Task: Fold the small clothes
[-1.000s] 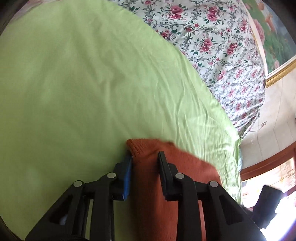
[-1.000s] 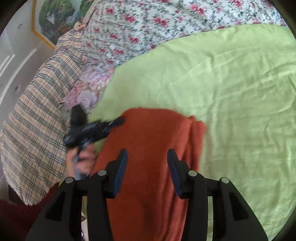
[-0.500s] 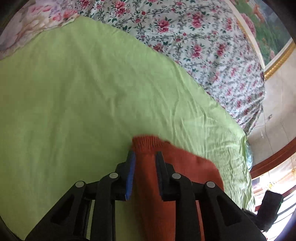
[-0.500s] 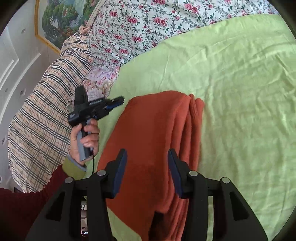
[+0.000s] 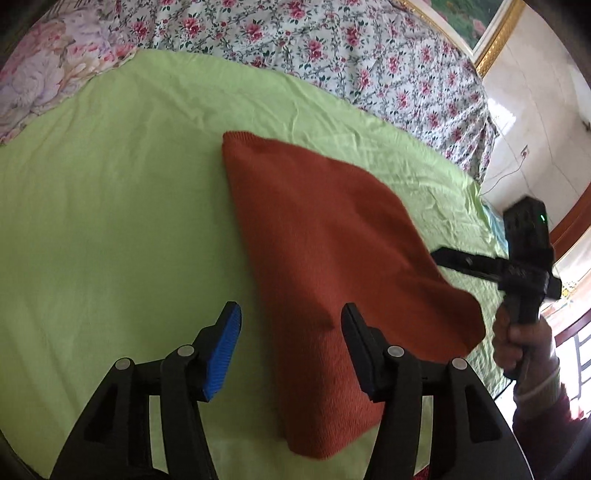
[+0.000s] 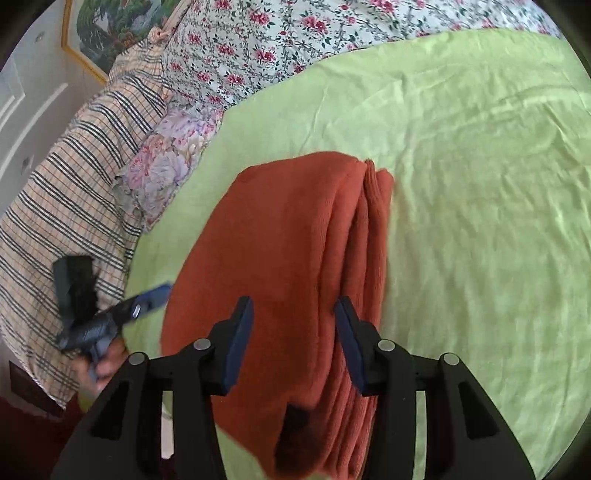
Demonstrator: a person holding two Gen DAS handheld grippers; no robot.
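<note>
A folded rust-orange knit garment (image 5: 332,251) lies on the green sheet (image 5: 110,221). In the right wrist view it (image 6: 288,258) shows as a stack of several layers with the folded edges to the right. My left gripper (image 5: 291,332) is open and empty, drawn back above the garment's near end. My right gripper (image 6: 293,332) is open and empty, just above the garment's near part. The right gripper also shows at the right of the left wrist view (image 5: 517,266), and the left gripper at the left of the right wrist view (image 6: 110,317).
A floral bedcover (image 5: 332,48) lies beyond the green sheet. A checked pillow (image 6: 66,206) and a pale floral cushion (image 6: 166,166) lie at the left. A framed picture (image 6: 107,29) hangs on the wall. The bed edge (image 5: 484,206) drops off at the right.
My left gripper opened, let go of the garment's corner and drew back. The garment now lies flat and folded. My right gripper stayed open over it.
</note>
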